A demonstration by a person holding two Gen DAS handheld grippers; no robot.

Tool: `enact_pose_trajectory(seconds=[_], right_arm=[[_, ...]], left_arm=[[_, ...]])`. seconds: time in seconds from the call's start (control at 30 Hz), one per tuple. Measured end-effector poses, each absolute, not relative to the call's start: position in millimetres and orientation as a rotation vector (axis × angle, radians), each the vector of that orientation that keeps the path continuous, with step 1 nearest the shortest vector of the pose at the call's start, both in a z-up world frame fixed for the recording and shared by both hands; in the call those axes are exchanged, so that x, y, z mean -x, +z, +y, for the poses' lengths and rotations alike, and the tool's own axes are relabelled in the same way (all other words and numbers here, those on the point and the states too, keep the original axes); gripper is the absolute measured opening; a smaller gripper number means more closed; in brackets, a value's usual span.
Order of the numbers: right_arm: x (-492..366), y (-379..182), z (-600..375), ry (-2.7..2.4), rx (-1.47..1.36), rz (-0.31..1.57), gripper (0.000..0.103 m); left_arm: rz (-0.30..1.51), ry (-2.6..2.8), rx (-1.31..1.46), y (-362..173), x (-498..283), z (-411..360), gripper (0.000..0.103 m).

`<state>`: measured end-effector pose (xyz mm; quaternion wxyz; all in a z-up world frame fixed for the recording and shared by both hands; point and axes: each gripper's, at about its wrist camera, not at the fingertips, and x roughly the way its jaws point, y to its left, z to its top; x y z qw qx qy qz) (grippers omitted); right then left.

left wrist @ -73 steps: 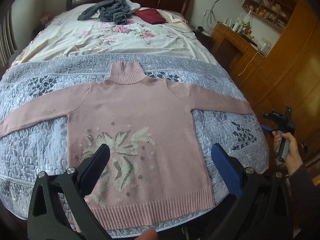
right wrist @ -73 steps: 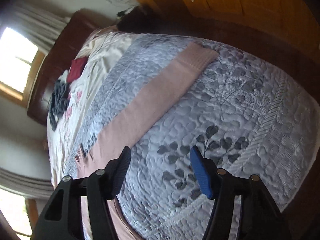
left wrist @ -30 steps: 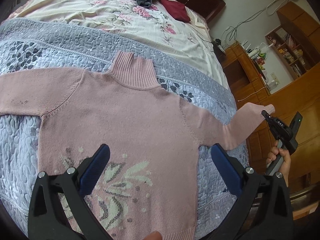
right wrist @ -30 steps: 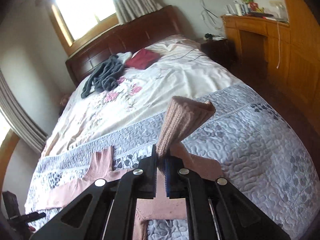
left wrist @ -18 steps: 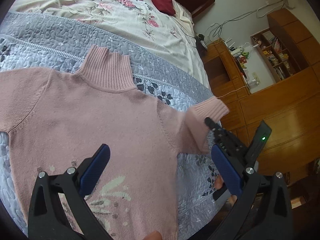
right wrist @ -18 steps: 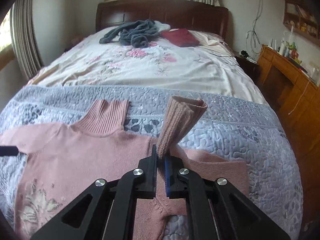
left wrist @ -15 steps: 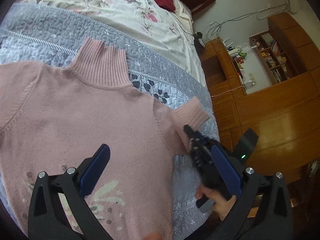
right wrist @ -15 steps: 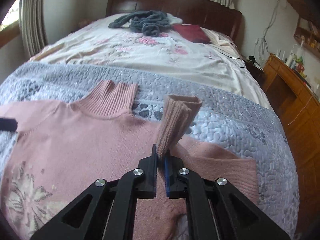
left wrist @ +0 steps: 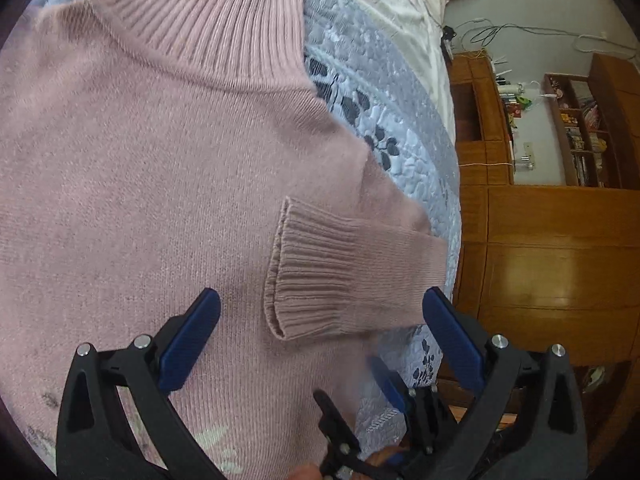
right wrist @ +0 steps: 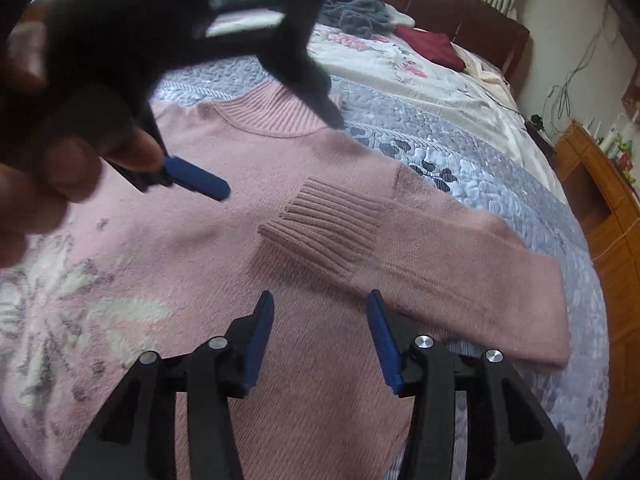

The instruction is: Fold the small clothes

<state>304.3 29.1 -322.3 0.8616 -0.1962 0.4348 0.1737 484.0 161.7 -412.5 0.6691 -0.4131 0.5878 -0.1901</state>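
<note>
Left wrist view: the left gripper hovers with fingers spread wide over the sweater, which lies flat on the bed. The cuff rests at 12 o'clock of the fingers, the sleeve doubled across the chest.

Right wrist view: the right gripper has fingers parted, holding nothing, with the cuff just beyond at 12 o'clock. The left gripper hangs blurred at 10 o'clock. To do this well, I'd press the sleeve flat and square before going for the far sleeve.
</note>
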Motion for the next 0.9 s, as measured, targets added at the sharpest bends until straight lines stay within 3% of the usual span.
enact_pose_trajectory(seconds=[0.27,0.33,0.37,0.5,0.9], right_arm=[[-252.2,-290.7,8.6,0.387,0.216,0.932,0.048],[-245.4,-284.5,7.0,0.383,0.187,0.932,0.048],[-242.7,-282.3,6.2,0.382,0.171,0.934,0.048],[-235.9,-277.7,4.4,0.376,0.14,0.941,0.048],[-230.7,-265.5,7.4,0.398,0.085,0.949,0.048]], left_arm=[[1.42,-0.437,0.917,-436.3,-503.5,123.6,0.095],[1.435,-0.387,0.846,-433.7,-508.0,120.7,0.067],[1.447,-0.349,0.799,-432.6,-509.4,120.2,0.039],[1.458,-0.329,0.777,-429.9,-511.9,127.7,0.012],[1.245,-0.394,0.659,-314.7,-497.2,201.0,0.008]])
